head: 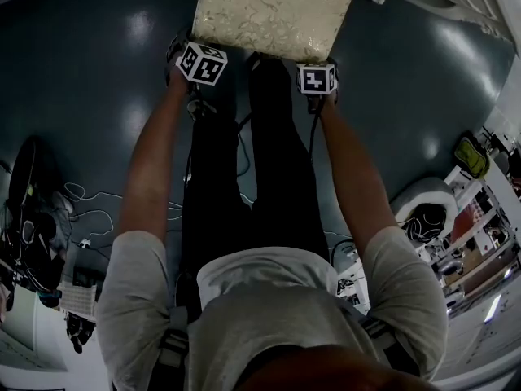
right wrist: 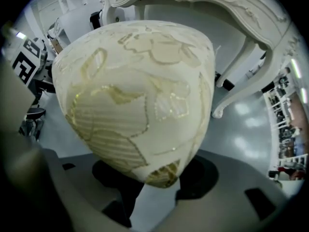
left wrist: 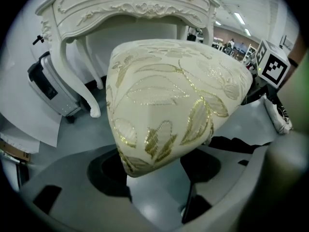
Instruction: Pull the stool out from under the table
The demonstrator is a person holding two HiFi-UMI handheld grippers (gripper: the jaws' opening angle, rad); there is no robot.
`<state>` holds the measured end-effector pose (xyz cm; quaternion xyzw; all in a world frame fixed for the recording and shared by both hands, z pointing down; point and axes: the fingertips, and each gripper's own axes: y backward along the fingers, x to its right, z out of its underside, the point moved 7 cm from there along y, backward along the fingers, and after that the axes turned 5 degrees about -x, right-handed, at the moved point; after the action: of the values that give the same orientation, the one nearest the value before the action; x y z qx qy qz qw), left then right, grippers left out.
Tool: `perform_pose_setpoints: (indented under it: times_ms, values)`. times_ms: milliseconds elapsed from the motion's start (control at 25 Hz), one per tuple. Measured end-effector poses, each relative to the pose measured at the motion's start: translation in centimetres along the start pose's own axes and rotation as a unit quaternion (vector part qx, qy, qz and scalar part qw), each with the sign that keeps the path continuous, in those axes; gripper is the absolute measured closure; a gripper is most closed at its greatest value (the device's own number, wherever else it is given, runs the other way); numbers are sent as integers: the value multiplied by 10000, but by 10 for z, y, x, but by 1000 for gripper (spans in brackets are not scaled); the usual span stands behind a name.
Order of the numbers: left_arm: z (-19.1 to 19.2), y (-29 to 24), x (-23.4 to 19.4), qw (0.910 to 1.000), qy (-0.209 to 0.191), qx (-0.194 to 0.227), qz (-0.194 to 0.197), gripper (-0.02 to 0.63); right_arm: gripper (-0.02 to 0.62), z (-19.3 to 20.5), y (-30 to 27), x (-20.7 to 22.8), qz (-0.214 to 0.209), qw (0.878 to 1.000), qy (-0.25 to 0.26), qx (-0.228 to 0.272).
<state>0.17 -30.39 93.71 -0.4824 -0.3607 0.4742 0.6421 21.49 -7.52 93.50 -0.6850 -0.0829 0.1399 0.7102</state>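
At the near-left corner of the stool (left wrist: 169, 91), the left gripper (left wrist: 157, 175) is clamped on the cushion, with padded fabric pinched between the jaws. The stool stands on the floor (head: 98, 80) directly in front of the person's legs (head: 260, 177). Its far side faces the white carved table (left wrist: 125, 6). The seat looks mostly clear of the table apron, but I can't tell if the far edge is fully out. At the near-right corner, the right gripper (right wrist: 154, 182) is clamped the same way on the cushion corner.

Risks:
- Both holds are on soft upholstery, not frame. The padding can squash and a jaw can slide off mid-pull.
- If one side slips or pulls harder, the stool yaws and could clip a curved table leg (left wrist: 72, 81).
- Pulling high on the seat could tip the stool toward the person if its feet drag on the floor.
- The person's legs sit right behind the seat, so travel is blocked unless they step back.
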Motion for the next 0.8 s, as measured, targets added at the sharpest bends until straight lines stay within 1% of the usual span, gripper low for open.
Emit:
perform_pose_setpoints:
  times_ms: [80, 120, 200, 280, 320, 360, 480, 560, 600, 640, 720, 760, 800]
  values:
    - [4, 2, 1, 9998, 71, -189, -1, 281, 322, 1, 4, -1, 27, 9998, -149, -143]
    - [5, 5, 0, 9995, 162, -254, -57, 289, 346, 0, 7, 0, 29, 9994, -294, -199]
    - [7, 12, -1, 9979, 479, -409, -154, 330, 353, -3, 16, 1, -35, 9978, -558, -367]
    - [8, 20, 0, 9946, 797, -662, -109, 341, 358, -1, 25, 1, -143, 9958, -667, -609]
    - [8, 24, 1, 9930, 870, -801, -57, 341, 368, 1, 30, 0, -215, 9943, -712, -765]
    - [7, 28, 1, 9917, 883, -935, -10, 344, 371, 2, 35, -1, -278, 9928, -763, -881]
    - [5, 37, -2, 9883, 835, -1273, 16, 375, 383, -2, 49, 4, -252, 9922, -825, -895]
    - [2, 40, -7, 9848, 913, -1474, -64, 416, 443, -3, 55, 8, -162, 9921, -804, -947]
    - [1, 41, -8, 9821, 997, -1596, -104, 435, 455, -2, 58, 8, -172, 9915, -796, -1012]
    - [0, 43, -9, 9788, 1091, -1730, -141, 450, 522, 0, 61, 6, -265, 9900, -829, -1108]
    - [-3, 50, -8, 9721, 1257, -1965, -255, 482, 543, -3, 68, -3, -741, 9854, -1012, -1153]
    - [-7, 54, -6, 9692, 1345, -2037, -317, 547, 558, -9, 71, -5, -956, 9840, -1072, -1057]
    - [-11, 57, -4, 9669, 1457, -2066, -334, 554, 575, -18, 74, -1, -966, 9852, -1024, -973]
